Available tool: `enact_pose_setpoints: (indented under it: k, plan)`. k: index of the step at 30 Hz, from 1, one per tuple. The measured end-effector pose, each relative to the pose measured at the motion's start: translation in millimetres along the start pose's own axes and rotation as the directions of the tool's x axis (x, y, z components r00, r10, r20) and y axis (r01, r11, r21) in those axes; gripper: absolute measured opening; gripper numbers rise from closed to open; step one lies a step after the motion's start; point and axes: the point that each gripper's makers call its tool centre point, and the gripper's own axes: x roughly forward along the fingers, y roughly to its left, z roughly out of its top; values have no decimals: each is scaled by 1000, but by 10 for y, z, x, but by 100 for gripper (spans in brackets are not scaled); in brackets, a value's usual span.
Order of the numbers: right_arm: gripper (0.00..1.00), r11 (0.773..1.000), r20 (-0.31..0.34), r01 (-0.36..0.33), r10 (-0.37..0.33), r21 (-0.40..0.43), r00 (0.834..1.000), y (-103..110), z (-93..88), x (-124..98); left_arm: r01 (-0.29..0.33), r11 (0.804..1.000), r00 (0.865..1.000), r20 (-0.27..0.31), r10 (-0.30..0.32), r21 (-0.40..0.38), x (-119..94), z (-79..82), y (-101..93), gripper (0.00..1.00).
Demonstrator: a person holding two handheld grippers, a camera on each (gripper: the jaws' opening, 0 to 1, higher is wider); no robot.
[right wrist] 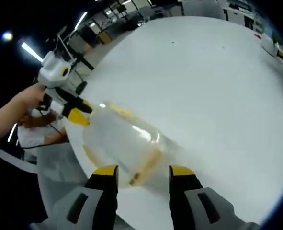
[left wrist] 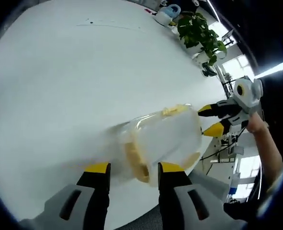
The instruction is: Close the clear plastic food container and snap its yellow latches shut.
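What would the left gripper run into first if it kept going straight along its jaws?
Most likely the clear plastic food container, lying just beyond the open left gripper on the white table. Depth is uncertain. The right gripper sits past its far side.

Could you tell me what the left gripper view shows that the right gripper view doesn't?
Left gripper view: a potted plant and a blue-white object at the table's far edge, plus windows. Right gripper view: ceiling light strips and desks beyond the table. Both: the white table, the clear container with yellow latches, and the opposite claw reaching it.
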Motion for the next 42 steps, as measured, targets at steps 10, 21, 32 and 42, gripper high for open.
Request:
enact_pose_setpoints:
  k: [10, 21, 32, 42]
  plan:
    - [27, 1000, 11, -19, 19, 17, 1000, 51, 12, 75, 33, 999, 999, 17, -32, -33, 27, 3, -60, 36]
    - [25, 999, 6, -29, 29, 38, 1000, 23, 17, 91, 97, 992, 995, 7, -96, -80, 37, -14, -148, 24]
    - [21, 999, -51, -15, 17, 39, 999, 37, 28, 105, 112, 987, 994, 8, -112, -118, 67, -8, -155, 22]
    - [18, 990, -12, -11, 13, 140, 1000, 26, 30, 79, 112, 985, 994, 3, -113, -130, 115, 22, -208, 20]
